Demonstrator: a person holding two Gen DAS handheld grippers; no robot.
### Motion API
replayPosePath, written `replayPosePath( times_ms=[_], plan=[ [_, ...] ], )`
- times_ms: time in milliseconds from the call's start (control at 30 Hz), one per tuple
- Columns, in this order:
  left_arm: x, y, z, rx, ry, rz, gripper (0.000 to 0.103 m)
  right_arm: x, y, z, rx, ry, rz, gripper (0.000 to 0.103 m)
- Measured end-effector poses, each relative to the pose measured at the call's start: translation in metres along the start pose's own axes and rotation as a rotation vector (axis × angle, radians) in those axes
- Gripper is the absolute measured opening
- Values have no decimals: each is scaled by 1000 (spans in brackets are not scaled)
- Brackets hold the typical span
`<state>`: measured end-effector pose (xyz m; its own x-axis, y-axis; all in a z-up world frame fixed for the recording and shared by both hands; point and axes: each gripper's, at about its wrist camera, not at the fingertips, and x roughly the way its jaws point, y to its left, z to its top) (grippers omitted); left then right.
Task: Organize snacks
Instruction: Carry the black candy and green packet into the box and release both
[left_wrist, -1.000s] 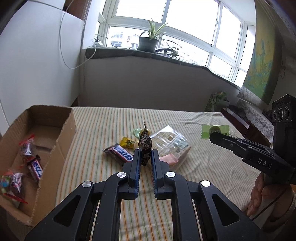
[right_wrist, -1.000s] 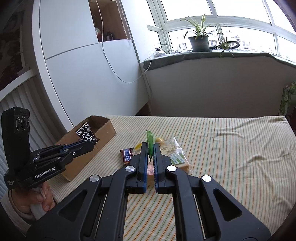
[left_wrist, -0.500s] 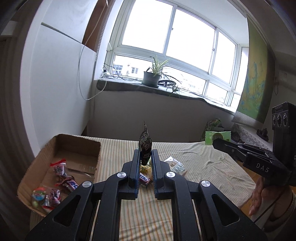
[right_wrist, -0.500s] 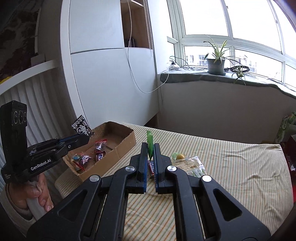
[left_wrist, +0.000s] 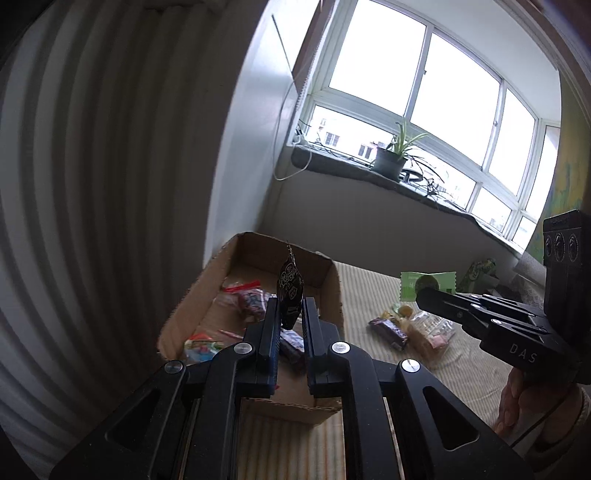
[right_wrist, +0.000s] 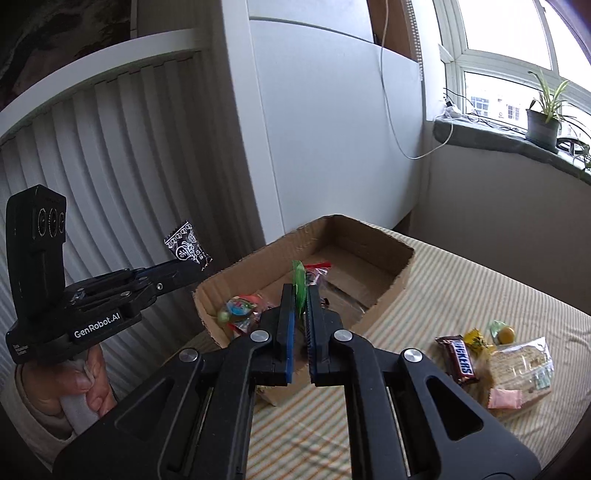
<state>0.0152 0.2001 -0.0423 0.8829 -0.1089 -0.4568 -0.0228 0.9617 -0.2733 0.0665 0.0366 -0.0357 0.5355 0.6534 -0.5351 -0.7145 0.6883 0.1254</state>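
Both tools are carrying a snack to the cardboard box (right_wrist: 369, 254), so the step in hand looks like the drop-off. The left tool (left_wrist: 290, 314) is closed on a black sachet (left_wrist: 290, 291), which stands up between its fingers over the box's near half. The right tool (right_wrist: 301, 299) is clamped on a green packet (right_wrist: 299, 284), seen edge-on, poised above the box's near wall. Several wrapped sweets (right_wrist: 238, 308) already lie inside.

On the striped bed (right_wrist: 480, 288), at about 3 o'clock from the box, wait a chocolate bar (right_wrist: 460, 358), a yellow candy (right_wrist: 476, 339), a clear packet of crackers (right_wrist: 521, 363) and a pink wrapper (right_wrist: 504, 398).

Next, I judge, each tool should dip below the rim and part its fingers so the light wrappers fall inside, not onto the bed.
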Motion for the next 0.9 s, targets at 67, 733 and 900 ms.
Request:
replayPosePath(
  times_ms=[67, 733, 900],
  plan=[
    [-1, 9, 1, -10, -1, 20, 10, 11, 7, 3, -11, 6, 20, 5],
    [44, 26, -3, -22, 78, 52, 57, 69, -9, -1, 15, 97, 39, 39],
    [41, 33, -4, -38, 60, 63, 62, 67, -10, 0, 16, 89, 36, 41]
  ],
)
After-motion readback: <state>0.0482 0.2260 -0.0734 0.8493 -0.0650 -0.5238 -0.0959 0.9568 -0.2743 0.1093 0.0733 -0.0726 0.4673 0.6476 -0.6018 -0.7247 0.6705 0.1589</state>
